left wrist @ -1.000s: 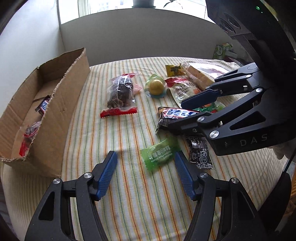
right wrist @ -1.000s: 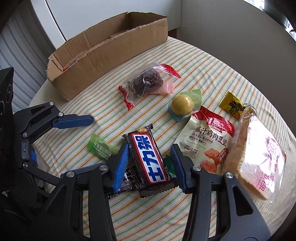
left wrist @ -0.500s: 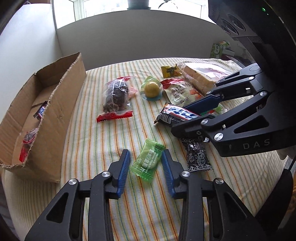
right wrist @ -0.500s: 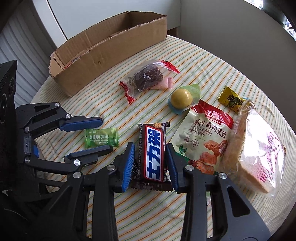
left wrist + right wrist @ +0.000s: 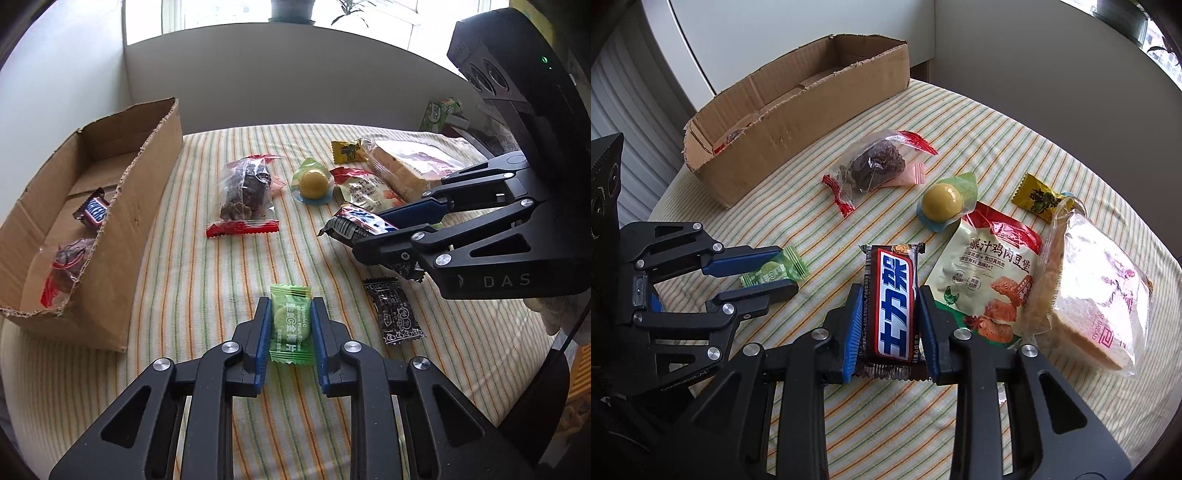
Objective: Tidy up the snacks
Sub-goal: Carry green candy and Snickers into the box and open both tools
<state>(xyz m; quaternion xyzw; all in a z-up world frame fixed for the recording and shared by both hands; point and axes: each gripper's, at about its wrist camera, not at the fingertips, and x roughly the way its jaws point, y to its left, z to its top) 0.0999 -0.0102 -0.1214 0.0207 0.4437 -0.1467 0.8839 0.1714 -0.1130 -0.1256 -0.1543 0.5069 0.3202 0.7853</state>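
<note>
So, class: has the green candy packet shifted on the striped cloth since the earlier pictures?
Yes. The green candy packet turned and slid left, away from the black sachet, as the left gripper closed on it.

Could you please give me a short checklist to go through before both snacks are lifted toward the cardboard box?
1. Left tongs closed on the green candy: ok; they have just been closing and the pads press its sides.
2. Right tongs closed on the chocolate bar: ok, likewise just closed.
3. Bar clear of the chicken snack bag: cannot tell.
4. Cardboard box has room: ok, bare floor shows.
5. Box top open: ok.
</note>
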